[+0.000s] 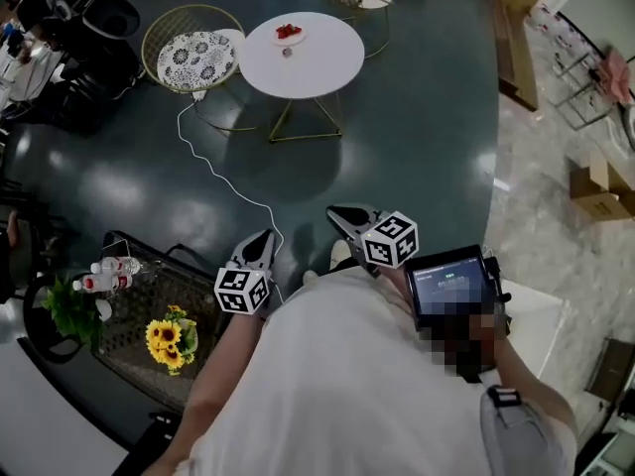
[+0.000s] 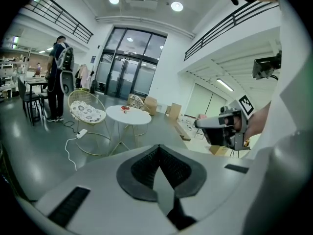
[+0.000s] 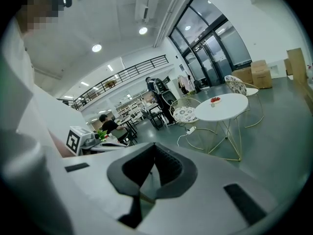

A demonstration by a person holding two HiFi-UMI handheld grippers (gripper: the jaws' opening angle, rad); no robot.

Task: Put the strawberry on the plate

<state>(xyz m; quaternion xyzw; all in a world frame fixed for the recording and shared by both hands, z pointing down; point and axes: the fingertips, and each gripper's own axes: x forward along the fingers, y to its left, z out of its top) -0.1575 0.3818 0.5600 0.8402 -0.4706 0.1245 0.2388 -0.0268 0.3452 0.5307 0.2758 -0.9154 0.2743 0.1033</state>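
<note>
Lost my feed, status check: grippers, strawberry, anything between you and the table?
Left gripper and right gripper shut, empty, near the body. Red fruit on plate on white table, well out of reach. White cable trails along the way there.

Glossy dark floor, matt white table and plastic gripper shell.
The floor (image 1: pixel 417 137) is dark and polished, mirroring ceiling lights (pale stone-like tiles (image 1: pixel 556 226) take over at the frame's right). At upper centre, the round table (image 1: pixel 327 62) has a smooth matt white top on thin gold-coloured metal legs. The chair (image 1: pixel 159 26) beside it is gold wire with a patterned cloth cushion (image 1: pixel 194 59). The left gripper (image 2: pixel 159 150) has a matt pale plastic shell and black ribbed pads (image 2: pixel 144 169). The boxes (image 1: pixel 599 191) at right are brown cardboard.
</note>
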